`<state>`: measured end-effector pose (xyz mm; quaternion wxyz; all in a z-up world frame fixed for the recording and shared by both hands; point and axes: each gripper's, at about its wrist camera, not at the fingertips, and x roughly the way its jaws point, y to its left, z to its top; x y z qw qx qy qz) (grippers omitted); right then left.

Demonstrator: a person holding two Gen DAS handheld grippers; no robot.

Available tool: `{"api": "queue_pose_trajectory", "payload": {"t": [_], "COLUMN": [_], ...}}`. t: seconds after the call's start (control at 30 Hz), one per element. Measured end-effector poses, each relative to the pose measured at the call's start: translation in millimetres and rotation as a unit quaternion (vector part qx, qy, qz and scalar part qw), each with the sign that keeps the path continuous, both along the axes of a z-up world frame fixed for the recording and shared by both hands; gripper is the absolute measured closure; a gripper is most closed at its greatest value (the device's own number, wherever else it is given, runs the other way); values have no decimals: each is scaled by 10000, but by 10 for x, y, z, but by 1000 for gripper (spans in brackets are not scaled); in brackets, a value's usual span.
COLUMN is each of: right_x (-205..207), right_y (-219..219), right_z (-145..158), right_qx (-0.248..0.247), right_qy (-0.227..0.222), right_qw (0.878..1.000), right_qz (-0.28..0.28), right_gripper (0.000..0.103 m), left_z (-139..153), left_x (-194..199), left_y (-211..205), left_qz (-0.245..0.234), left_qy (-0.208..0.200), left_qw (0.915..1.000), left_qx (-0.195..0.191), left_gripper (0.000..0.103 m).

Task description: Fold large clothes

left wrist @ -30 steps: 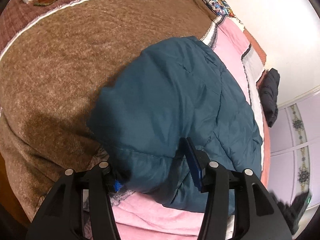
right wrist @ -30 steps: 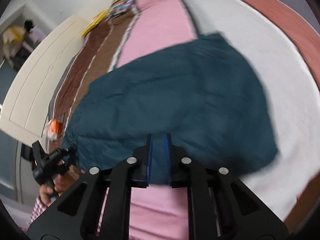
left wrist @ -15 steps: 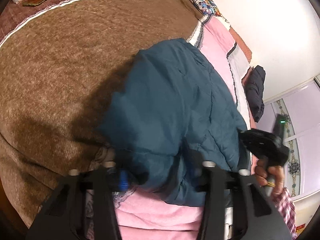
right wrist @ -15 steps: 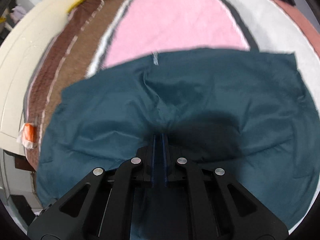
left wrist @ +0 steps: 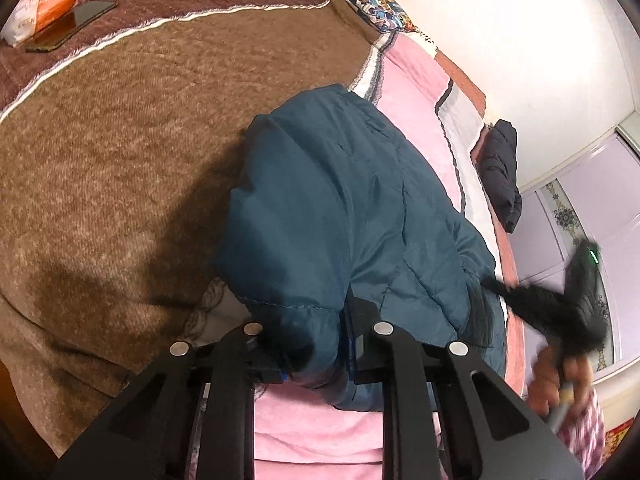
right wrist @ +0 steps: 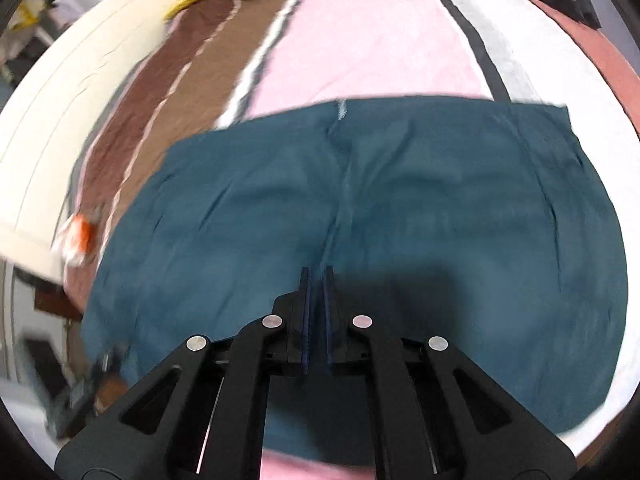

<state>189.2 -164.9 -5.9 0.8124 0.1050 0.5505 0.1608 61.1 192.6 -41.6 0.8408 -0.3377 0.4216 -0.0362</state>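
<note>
- Risk comes first on this bed (left wrist: 120, 128): the left gripper (left wrist: 316, 354) has its jaws closing around a thick bunched corner of the teal padded jacket (left wrist: 344, 200), and a bite that takes in only the outer shell, or too fat a wad, could slip free once the corner is lifted.
- Slippery-looking quilted fabric adds to that danger; a lost corner would likely drop back crooked and spoil the fold line.
- The right gripper (right wrist: 317, 316) has its jaws clenched almost together over the jacket's near middle; a thin crease runs up from them, but whether cloth is actually pinched there cannot be told from this blurred view.
- If the 2 hands pull at different moments, the bulky garment may twist or drag across the pink blanket (right wrist: 360, 40) instead of folding.
- A dark garment (left wrist: 500, 172) lies near the far bed edge, well apart from the work and unlikely to interfere.
- An orange packet (left wrist: 48, 0) and a phone (left wrist: 76, 20) sit on the brown blanket (left wrist: 100, 200), also well clear.
- The jacket lies spread across the bed, straddling the brown and pink blankets, puffy, stitched in panels, with a straight far hem and a centre seam.
- In the left wrist view, a hand (left wrist: 560, 376) holds the right tool at the jacket's far side.
</note>
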Motion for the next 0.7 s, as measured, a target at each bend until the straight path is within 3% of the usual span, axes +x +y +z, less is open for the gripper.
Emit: {"api": "queue_pose_trajectory", "payload": {"t": [0.17,0.27,0.43,0.57,0.7], "right_x": [-565,-596,-450,-469,-763], "right_y": [31,25,70,21,-324], "right_z": [-208,-466,-722,-621,-305], "right_qx": [-90,-76,-253,-108,200], "right_qy": [310,646,742,700,191], "right_qw": [9990,9974,9962,9968,9992], "right_qz": [315,306,383,369,279], "right_gripper": [97,97,97,97,97], "left_z": [104,185,429,626,796], "left_x": [-17,-26,-76,-112,-132], "left_y": [-39,-82,-300,-445,-569], "left_qz": [-12,-54,-304,-384,-499], "left_qy": [-104,-184,-464,-696,-844], "left_qw": [9999,9996,9969,9929,9895], "left_qx": [101,182,566,890,1065], "left_gripper": [85,85,85,85,85]}}
